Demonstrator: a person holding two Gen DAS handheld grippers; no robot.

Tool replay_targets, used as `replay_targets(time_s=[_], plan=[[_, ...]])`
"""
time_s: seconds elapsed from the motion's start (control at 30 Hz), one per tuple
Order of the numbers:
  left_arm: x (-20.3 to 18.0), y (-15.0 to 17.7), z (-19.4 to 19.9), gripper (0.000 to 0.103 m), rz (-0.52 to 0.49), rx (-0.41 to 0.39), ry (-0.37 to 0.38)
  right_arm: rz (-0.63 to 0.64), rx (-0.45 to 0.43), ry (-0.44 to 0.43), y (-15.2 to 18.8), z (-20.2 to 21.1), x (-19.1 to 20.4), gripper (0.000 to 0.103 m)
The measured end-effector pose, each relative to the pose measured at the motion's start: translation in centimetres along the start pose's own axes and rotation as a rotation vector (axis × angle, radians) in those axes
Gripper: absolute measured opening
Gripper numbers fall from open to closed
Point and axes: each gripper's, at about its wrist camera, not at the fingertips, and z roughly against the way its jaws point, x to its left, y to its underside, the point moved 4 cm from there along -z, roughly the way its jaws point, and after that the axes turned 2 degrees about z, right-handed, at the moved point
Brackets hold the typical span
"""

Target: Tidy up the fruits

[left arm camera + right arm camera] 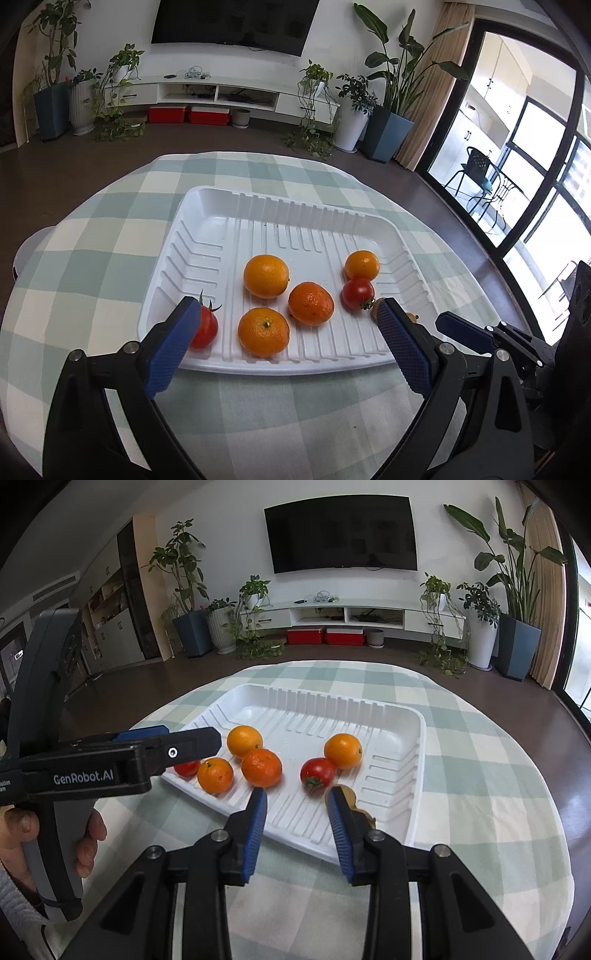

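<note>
Blue-padded, the left gripper (288, 314) fills the bottom of its frame, jaws spread wide and holding nothing; the right gripper (297, 797) likewise sits at lower centre, jaws parted and empty. Beyond them the counter (92, 240) wears a green checked cloth. At mid-frame lies the white tray (207, 206), holding four oranges (266, 275) and two tomatoes (357, 293). A small brownish thing (349, 795) lies behind the right-hand finger, too hidden to identify.

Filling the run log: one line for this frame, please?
left gripper: open, empty | right gripper: open, empty | white tray: four oranges, two tomatoes | brown item behind right finger: unidentifiable
</note>
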Motion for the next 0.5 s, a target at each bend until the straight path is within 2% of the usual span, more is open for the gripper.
replay_targets(time_s=[0.5], plan=[[-4.5, 4.4, 5.1, 0.096, -0.103, -0.048, -0.037, -0.058, -0.007, 0.008, 4.8, 4.2, 0.2, 0.041]])
